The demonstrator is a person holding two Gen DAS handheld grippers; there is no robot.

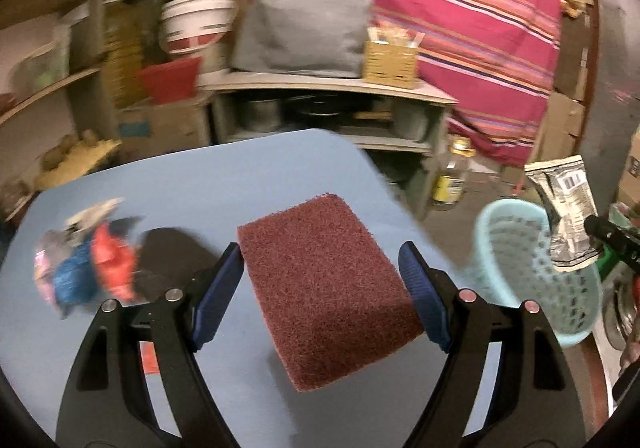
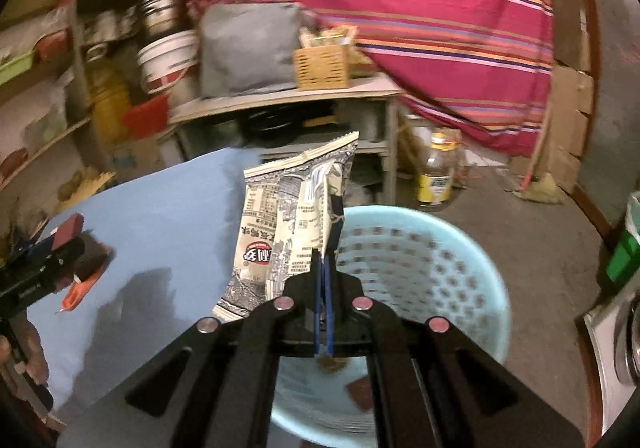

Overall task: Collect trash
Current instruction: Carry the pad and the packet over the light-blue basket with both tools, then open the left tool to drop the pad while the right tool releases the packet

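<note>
My left gripper is shut on a maroon scouring pad, held by its two side edges above the blue table. A blurred pile of red, blue and pink wrappers lies on the table to its left. My right gripper is shut on the lower edge of a black-and-white printed snack wrapper, which stands upright over the near rim of a light blue perforated basket. The left wrist view shows that wrapper over the basket at the far right.
A brown scrap lies on the basket's floor. Behind the table stands a low shelf with a grey bag and a wicker box. A yellow-labelled jar stands on the floor. A striped red cloth hangs behind.
</note>
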